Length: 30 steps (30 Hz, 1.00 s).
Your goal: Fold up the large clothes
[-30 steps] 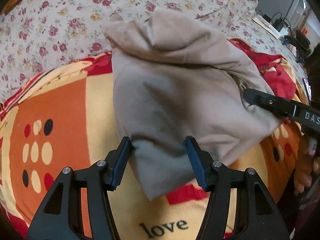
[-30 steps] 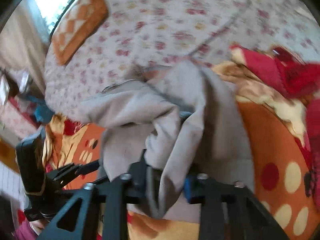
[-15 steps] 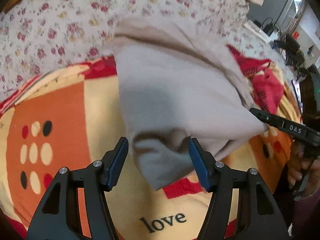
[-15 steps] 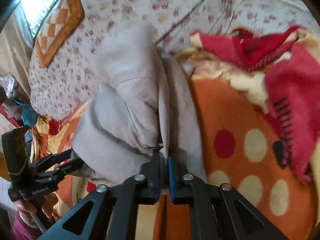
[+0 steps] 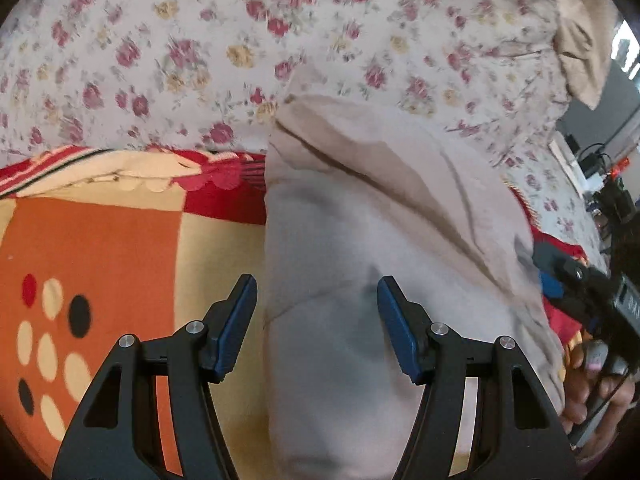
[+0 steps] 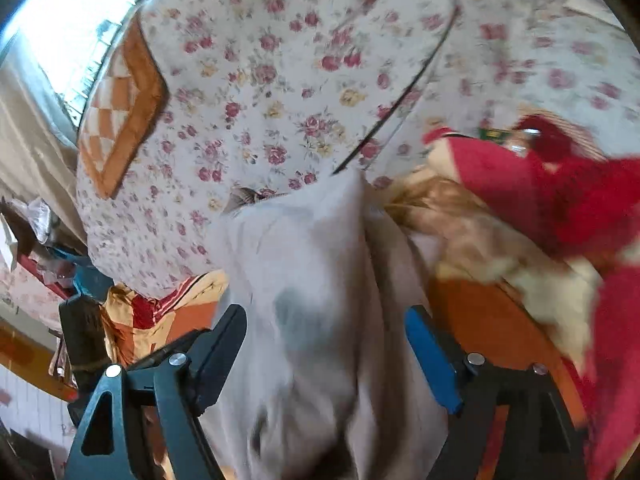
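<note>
Opening, right gripper fingers straddle beige garment — left gripper's apart.

Your garment is plain beige-grey all over, with a paler grey face toward six o'clock. Under it you have a blanket in orange and cream blocks edged with red, carrying red, cream and black dots at eight o'clock. Toward twelve o'clock the bedsheet is off-white, sprinkled with small dark-pink and yellow roses. In your right camera, a cushion at ten o'clock shows an orange-and-white checker with a brown border. Your gripper fingers are black with blue pads.
</note>
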Motion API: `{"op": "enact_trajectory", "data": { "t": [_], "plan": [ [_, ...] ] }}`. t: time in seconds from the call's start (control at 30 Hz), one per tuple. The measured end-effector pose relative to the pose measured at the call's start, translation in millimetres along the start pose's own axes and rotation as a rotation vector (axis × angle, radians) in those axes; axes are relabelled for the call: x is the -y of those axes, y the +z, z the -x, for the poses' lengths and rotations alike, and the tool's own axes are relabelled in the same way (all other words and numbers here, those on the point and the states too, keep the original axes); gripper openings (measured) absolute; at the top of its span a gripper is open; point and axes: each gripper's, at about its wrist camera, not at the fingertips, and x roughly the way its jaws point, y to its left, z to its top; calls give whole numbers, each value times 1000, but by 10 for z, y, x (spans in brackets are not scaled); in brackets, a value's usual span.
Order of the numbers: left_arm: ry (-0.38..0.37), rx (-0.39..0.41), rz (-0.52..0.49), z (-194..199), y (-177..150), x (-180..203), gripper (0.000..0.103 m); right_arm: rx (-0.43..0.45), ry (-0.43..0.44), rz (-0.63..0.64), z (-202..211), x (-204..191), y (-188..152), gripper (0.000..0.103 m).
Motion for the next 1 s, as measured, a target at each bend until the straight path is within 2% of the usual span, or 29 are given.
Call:
{"op": "enact_trajectory", "data": {
  "t": [0.03,0.07,0.13,0.17,0.23,0.3,0.37,0.47,0.53,0.57,0.6,0.67,0.7,0.73,0.9,0.93,0.97,1.0],
  "plan": [
    [-8,-15,5,-59,16,-1,62,-23,11,7,-116,-15,79,76],
    [-17,-26,4,-104,16,4,62,-37,25,19,-202,-24,131,53],
    [-16,-30,-14,-134,-5,24,62,-35,13,37,-316,-21,186,19],
    [-20,-26,-24,-136,-28,25,62,-24,-2,35,-316,8,191,10],
    [-42,-19,-38,-142,-59,8,68,24,0,22,-223,134,151,5],
    [-61,-19,-6,-243,-120,-52,74,69,-78,1,-168,303,69,3],
    [-76,-51,42,-383,-179,-101,76,49,-136,-49,-293,502,27,2],
    [-79,-53,36,-322,-155,-103,76,-6,-155,-52,-439,596,-22,2],
    [-57,-34,-1,-214,-92,-78,75,26,-129,-21,-278,499,29,2],
    [-42,-16,-16,-158,-41,-68,75,46,-115,-8,-186,451,74,7],
    [-35,-6,-23,-129,11,-64,75,64,-106,11,-100,395,130,14],
    [-26,18,-15,-89,154,-71,76,81,-102,61,11,274,249,70],
    [-22,28,-3,-87,226,-78,76,81,-96,77,26,218,312,79],
    [-8,36,8,-114,328,-82,75,71,-86,86,-2,171,371,82],
    [86,22,27,-419,692,-62,75,-71,-90,150,-534,59,614,81],
    [96,24,28,-479,765,-46,75,-86,-80,161,-636,37,635,72],
    [101,28,27,-527,830,-27,75,-84,-69,172,-689,27,646,44],
    [107,33,23,-576,889,-4,75,-70,-71,175,-703,37,654,32]
  ]
}}
